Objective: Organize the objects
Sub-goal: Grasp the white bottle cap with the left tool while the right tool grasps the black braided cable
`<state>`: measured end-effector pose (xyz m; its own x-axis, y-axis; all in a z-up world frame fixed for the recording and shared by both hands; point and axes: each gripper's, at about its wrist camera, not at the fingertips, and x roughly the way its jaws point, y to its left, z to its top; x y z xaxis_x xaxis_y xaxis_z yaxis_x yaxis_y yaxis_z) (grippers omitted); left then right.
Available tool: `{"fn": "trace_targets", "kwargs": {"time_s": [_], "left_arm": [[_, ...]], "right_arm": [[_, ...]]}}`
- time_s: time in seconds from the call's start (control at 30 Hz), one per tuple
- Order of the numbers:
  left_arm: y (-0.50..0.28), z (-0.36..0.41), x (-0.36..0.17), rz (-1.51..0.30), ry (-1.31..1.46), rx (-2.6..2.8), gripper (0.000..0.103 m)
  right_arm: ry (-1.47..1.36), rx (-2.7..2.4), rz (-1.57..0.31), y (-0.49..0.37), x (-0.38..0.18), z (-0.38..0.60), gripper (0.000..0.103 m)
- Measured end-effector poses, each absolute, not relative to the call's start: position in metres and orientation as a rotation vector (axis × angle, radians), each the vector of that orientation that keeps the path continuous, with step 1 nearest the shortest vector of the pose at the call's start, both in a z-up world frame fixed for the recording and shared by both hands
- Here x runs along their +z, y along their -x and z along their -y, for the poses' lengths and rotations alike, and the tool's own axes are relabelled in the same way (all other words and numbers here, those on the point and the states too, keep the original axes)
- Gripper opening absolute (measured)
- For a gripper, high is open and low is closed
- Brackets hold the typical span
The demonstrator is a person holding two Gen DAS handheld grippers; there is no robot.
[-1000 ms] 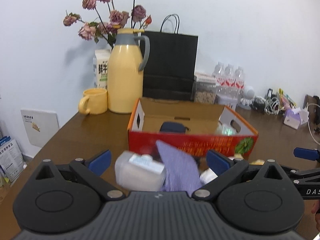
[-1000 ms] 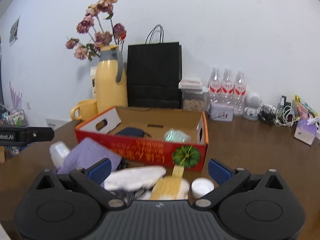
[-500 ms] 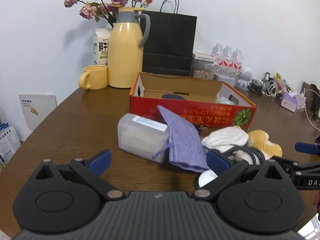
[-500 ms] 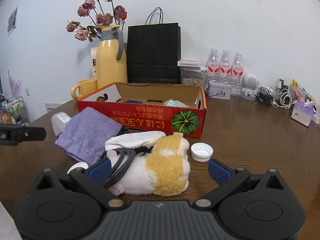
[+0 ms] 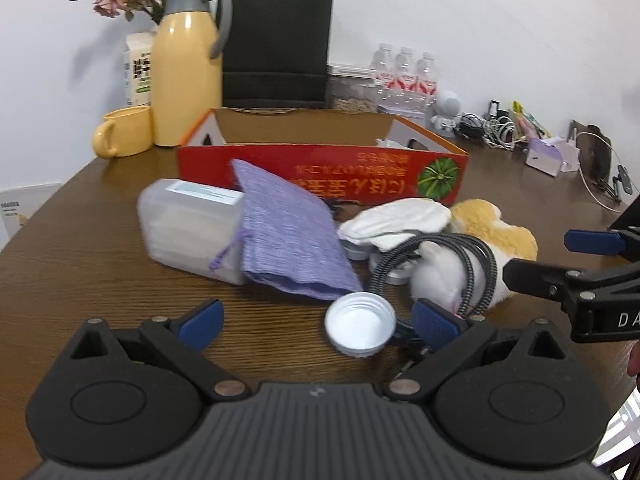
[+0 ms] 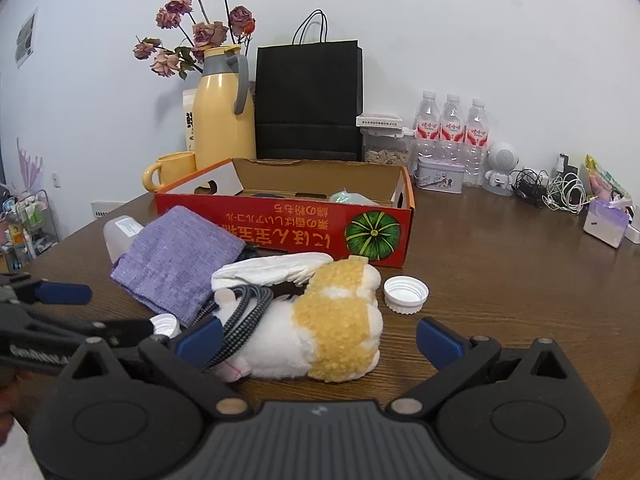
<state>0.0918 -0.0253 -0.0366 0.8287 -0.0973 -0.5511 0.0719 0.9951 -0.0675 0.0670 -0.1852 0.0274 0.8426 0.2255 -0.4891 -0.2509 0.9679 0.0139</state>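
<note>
A white-and-tan plush toy (image 6: pixel 320 328) lies on the brown wooden table (image 6: pixel 500 280), at six o'clock of the red cardboard box (image 6: pixel 288 224), a braided grey cable (image 6: pixel 244 320) looped over it. The right gripper (image 6: pixel 318 338) hangs spread around it, holding nothing; the left gripper (image 5: pixel 316 320), likewise agape, faces a white screw cap (image 5: pixel 360 328). Sorting looks barely begun; closing on the toy probably comes next. The cable, a white cloth (image 6: pixel 272 268) at twelve o'clock and a purple woven pouch (image 6: pixel 176 256) at ten crowd it.

1. Looks like my home or a small office: wooden table (image 6: pixel 500 280) against a plain white wall.
2. Yellow flask (image 6: pixel 224 112), matching mug (image 6: pixel 170 170), dried flowers (image 6: pixel 200 36).
3. Water bottles (image 6: pixel 452 128), tangled cables (image 6: pixel 556 192), black paper bag (image 6: pixel 308 100) at the back.
</note>
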Motion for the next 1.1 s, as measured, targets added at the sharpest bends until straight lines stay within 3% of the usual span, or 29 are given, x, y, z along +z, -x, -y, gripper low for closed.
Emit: {"fn": "trace_targets", "kwargs": {"time_s": [0.1, 0.2, 0.23, 0.7, 1.1], "left_arm": [[-0.096, 0.030, -0.044, -0.604, 0.046, -0.104, 0.085], [-0.098, 0.029, -0.049, -0.623, 0.080, -0.164, 0.046], [-0.099, 0.027, -0.049, -0.628, 0.097, -0.183, 0.041], [-0.066, -0.006, -0.021, -0.520, 0.060, -0.087, 0.041], [-0.049, -0.040, -0.018, -0.506, 0.056, -0.026, 0.041]], "right_arm": [[0.048, 0.248, -0.514, -0.068, 0.026, 0.188, 0.103], [0.044, 0.248, -0.515, -0.068, 0.024, 0.189, 0.103], [0.044, 0.248, -0.516, -0.068, 0.024, 0.189, 0.103], [0.119, 0.281, -0.497, -0.063, 0.028, 0.166, 0.103], [0.482, 0.410, -0.539, -0.080, 0.011, 0.094, 0.103]]}}
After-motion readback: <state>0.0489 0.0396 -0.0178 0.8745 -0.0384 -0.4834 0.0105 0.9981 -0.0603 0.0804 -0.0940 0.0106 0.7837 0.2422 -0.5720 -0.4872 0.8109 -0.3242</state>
